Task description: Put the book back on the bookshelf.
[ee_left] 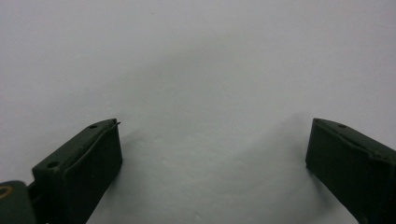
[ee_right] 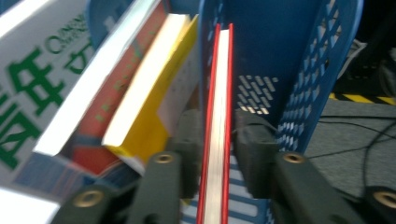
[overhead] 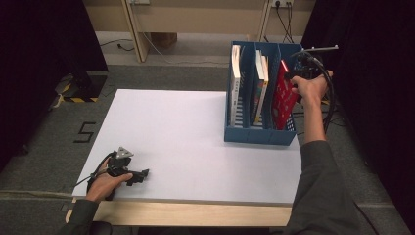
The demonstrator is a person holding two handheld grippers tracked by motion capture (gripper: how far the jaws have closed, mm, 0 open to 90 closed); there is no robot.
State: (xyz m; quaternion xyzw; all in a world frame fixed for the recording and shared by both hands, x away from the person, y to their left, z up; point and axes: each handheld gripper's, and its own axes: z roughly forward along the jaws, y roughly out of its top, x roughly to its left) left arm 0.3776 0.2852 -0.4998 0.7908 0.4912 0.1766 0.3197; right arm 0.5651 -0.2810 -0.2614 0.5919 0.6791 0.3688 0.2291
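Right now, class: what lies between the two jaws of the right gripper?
The red book, standing in the blue file rack, lies edge-on between the right gripper jaws with slight gaps either side, as the right gripper view shows.

Red-covered book point(ee_right: 215, 116) in blue perforated rack point(overhead: 259, 133), white tabletop point(overhead: 186, 142)
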